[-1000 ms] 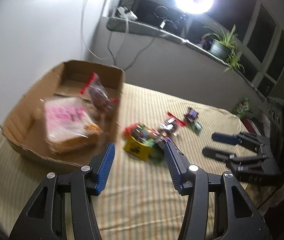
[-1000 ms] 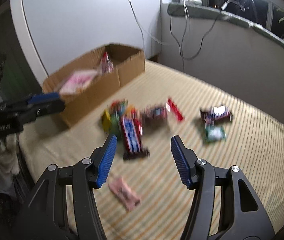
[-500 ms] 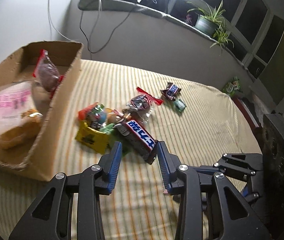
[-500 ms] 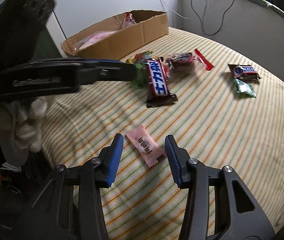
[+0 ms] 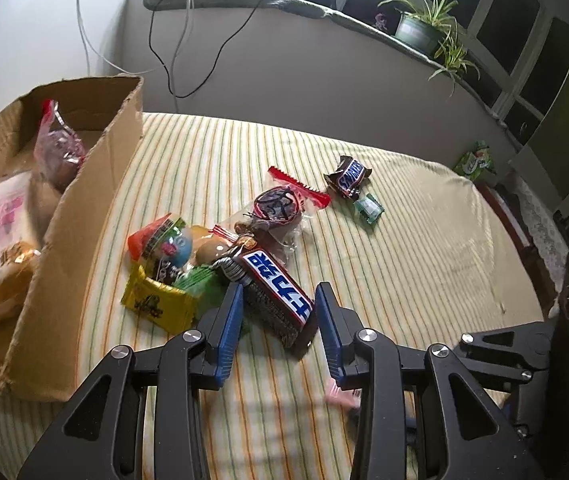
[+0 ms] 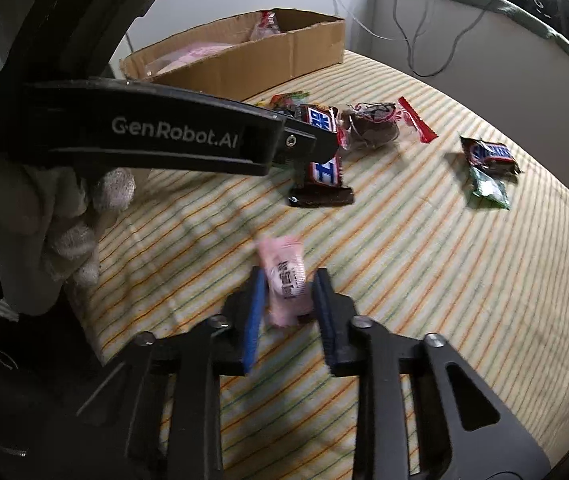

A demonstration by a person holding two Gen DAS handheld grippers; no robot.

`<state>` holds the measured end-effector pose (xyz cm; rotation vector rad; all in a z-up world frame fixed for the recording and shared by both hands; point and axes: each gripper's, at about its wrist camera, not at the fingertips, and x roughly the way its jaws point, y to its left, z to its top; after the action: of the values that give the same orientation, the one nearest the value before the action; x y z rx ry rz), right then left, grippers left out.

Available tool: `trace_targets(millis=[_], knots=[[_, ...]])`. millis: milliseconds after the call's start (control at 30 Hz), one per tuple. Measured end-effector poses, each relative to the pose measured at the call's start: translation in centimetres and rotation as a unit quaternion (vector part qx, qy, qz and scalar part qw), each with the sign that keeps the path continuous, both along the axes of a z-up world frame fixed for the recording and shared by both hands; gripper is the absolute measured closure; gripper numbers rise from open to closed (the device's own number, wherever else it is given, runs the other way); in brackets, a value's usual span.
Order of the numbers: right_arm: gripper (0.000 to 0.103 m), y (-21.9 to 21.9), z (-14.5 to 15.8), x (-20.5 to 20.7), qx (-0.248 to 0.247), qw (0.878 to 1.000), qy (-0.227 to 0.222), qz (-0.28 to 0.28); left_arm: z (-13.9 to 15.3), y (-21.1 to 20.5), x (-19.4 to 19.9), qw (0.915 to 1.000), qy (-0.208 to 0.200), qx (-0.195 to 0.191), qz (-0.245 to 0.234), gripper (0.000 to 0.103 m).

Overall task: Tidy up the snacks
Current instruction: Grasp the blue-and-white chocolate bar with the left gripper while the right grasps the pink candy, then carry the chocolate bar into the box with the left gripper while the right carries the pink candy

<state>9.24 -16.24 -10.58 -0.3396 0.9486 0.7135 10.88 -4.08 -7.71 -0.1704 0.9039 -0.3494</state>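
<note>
On the striped bedspread point(image 5: 424, 280) lies a pile of snacks. Its nearest piece, a large Snickers bar point(image 5: 280, 280), sits between the blue pads of my left gripper point(image 5: 278, 286), which is shut on its sides. From the right wrist view the left gripper point(image 6: 316, 144) crosses over the same bar point(image 6: 324, 172). My right gripper point(image 6: 289, 272) is low over the sheet. Its jaws are closing on a small pink packet point(image 6: 284, 280), and the pads meet its edges. The cardboard box point(image 5: 96, 200) at the left holds a pink-printed bag and a clear red-topped bag.
A small Snickers point(image 5: 348, 178) and a green packet point(image 5: 369, 209) lie apart to the right. A clear bag of dark cakes point(image 5: 280, 208) and a yellow packet point(image 5: 156, 300) belong to the pile. A gloved hand point(image 6: 68, 216) holds the left gripper. The wall and cables stand behind.
The left gripper came away from the box to the pile and narrowed around the large Snickers bar. The right gripper sank to the pink packet and its jaws drew in on it.
</note>
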Motion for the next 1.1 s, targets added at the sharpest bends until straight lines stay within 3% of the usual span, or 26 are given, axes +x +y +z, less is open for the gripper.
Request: trace_targets(millis=[167,467,500,567,833,1100], knots=[[0.082,-0.9,0.1,0.2,0.005,1.000,0.004,-0.013,-0.7,-1.6,0.9,0.9993,0.005,0.037,-0.008,0.058],[0.082,-3.5,0.1,0.0,-0.004,0.999,-0.002,-0.051,-1.8,-3.4,1.3,0.9966,-0.005,0.080,-0.016,0.061],[0.082,-3.7,0.2,-0.1,-0.003,0.999,-0.002,-0.053,-1.8,-3.3,1.3,0.9968,-0.005,0.078,-0.017,0.068],[0.082,-3.9,0.2,-0.1,0.001,0.998,-0.002,-0.060,-1.8,-3.2,1.3,0.9972,-0.004,0.073,-0.018,0.073],[0.082,-4.8,0.5,-0.4,0.016,0.996,-0.002,-0.085,-1.4,-2.4,0.9,0.9993,0.003,0.034,-0.015,0.073],[0.082,-6.0,2.0,-0.4,0.039,0.993,-0.012,-0.108,0.6,-0.9,-0.9,0.9998,-0.016,0.007,-0.010,0.073]])
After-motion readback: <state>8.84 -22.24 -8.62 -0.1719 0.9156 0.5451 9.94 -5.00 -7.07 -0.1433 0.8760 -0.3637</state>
